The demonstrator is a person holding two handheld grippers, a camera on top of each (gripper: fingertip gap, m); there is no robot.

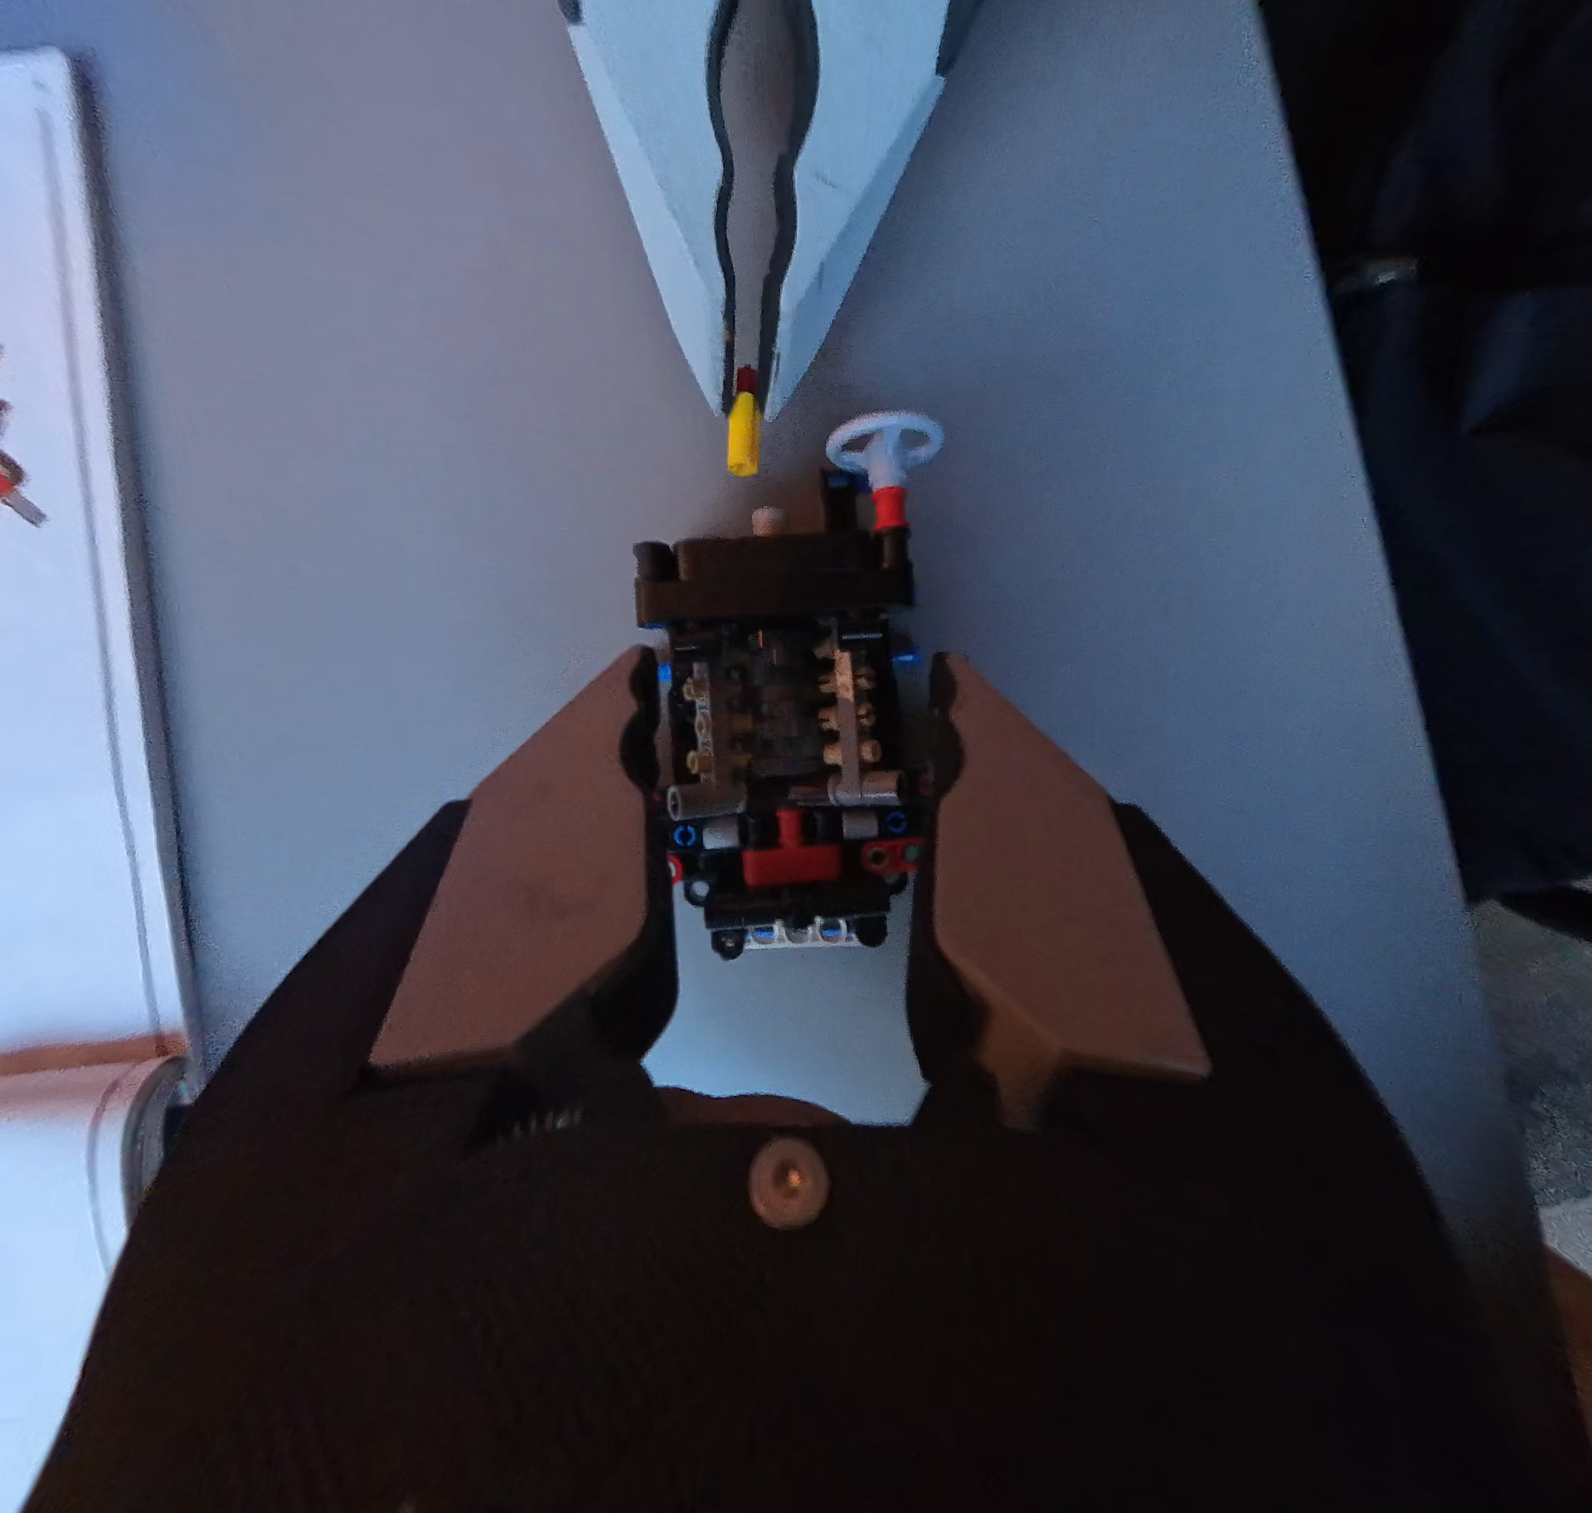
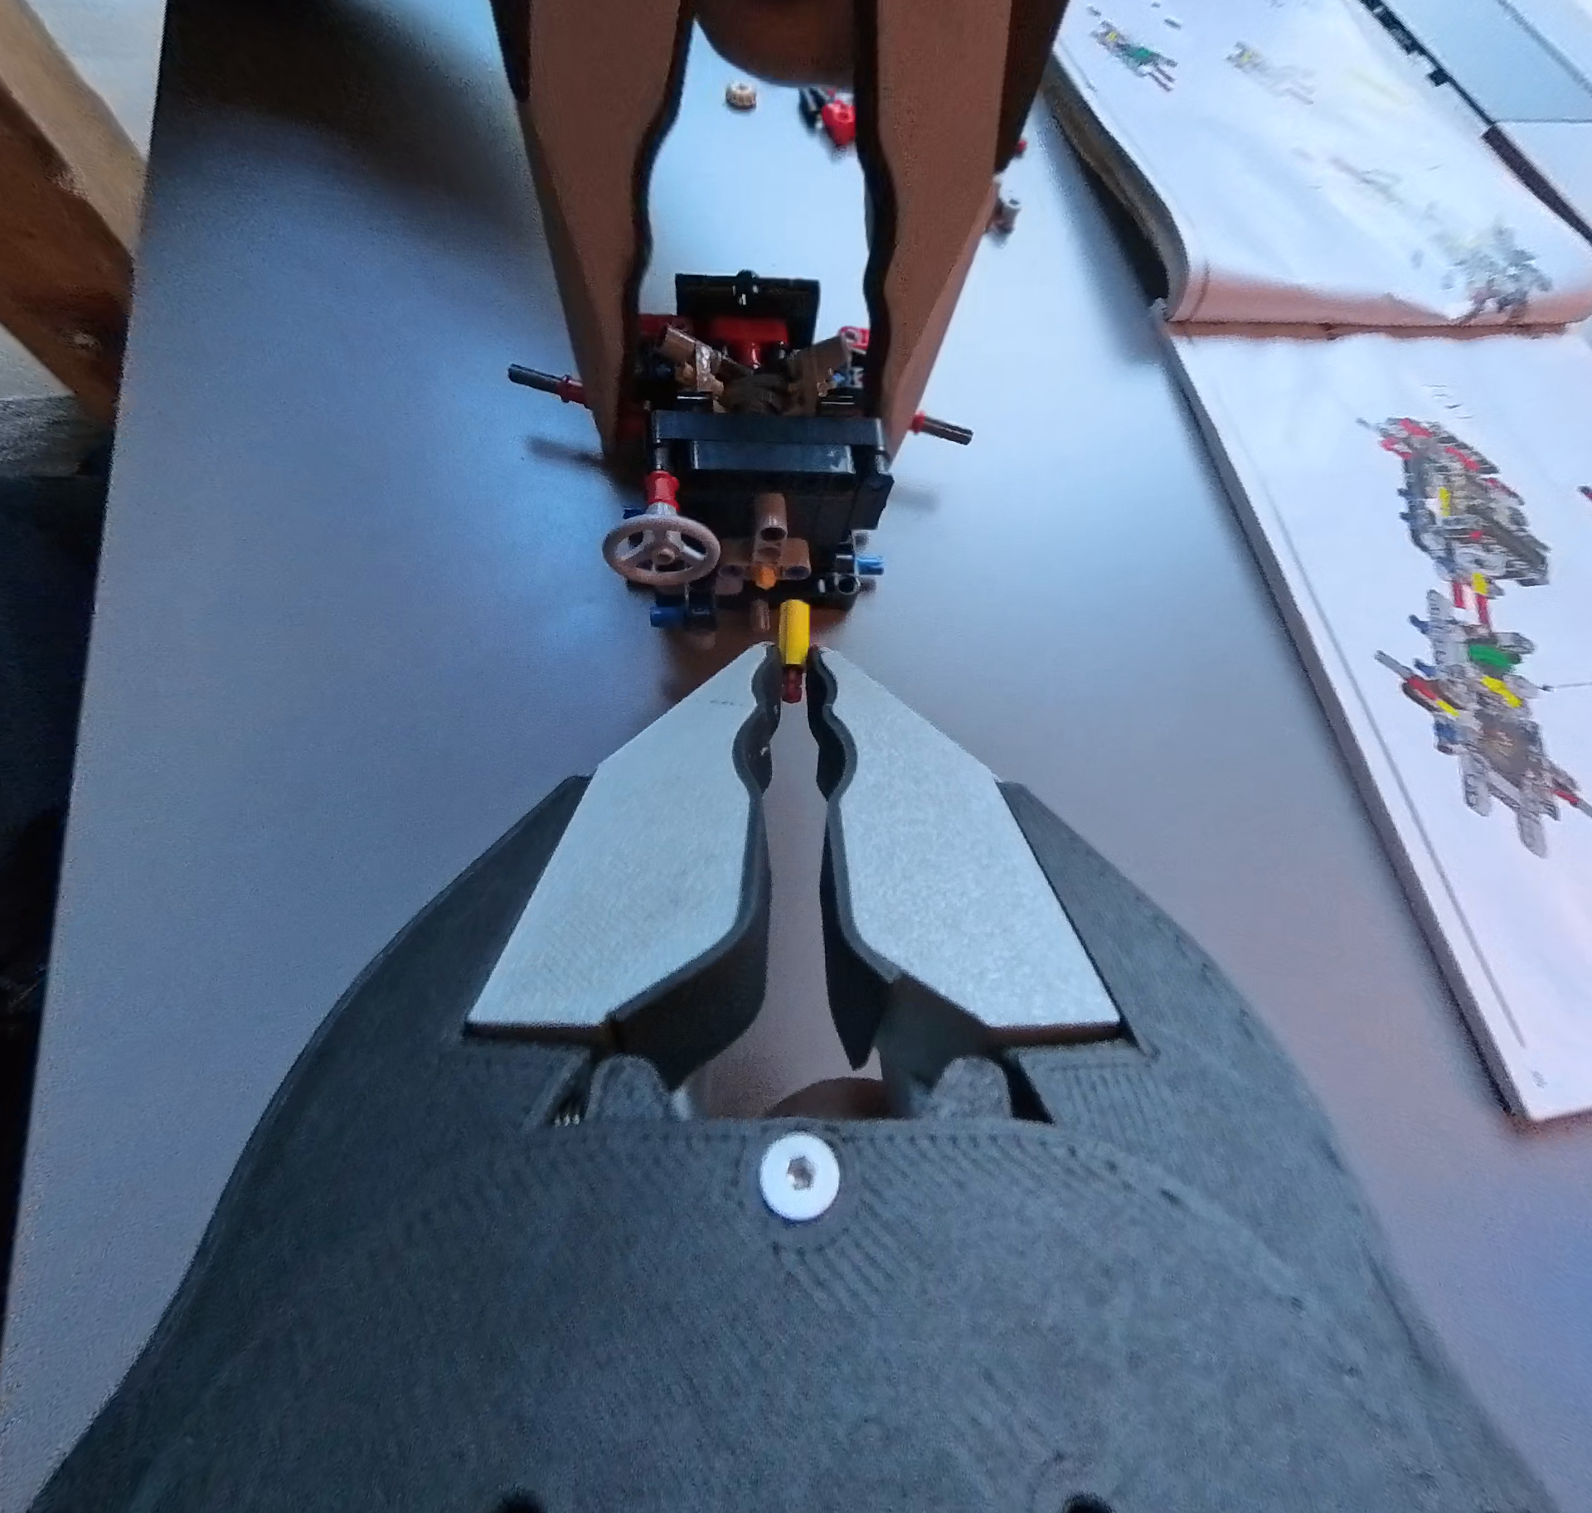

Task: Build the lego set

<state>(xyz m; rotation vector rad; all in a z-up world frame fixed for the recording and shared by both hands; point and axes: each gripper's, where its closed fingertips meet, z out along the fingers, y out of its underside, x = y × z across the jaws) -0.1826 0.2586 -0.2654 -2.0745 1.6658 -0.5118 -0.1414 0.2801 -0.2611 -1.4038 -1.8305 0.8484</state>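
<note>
Black brick model point(image 1: 780, 748) on table; yellow pin point(image 2: 792, 629) pinched beside it.

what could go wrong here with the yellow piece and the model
1. The right tool pinches the yellow piece only at its very tips, on the piece's red end; it may twist or slip out when pushed against the model.
2. The left tool straddles the model with its jaws wide, and a firm grip is not evident, so the model might slide on the table.
3. The steering wheel sticks out right beside the approach path and could get knocked.
</note>
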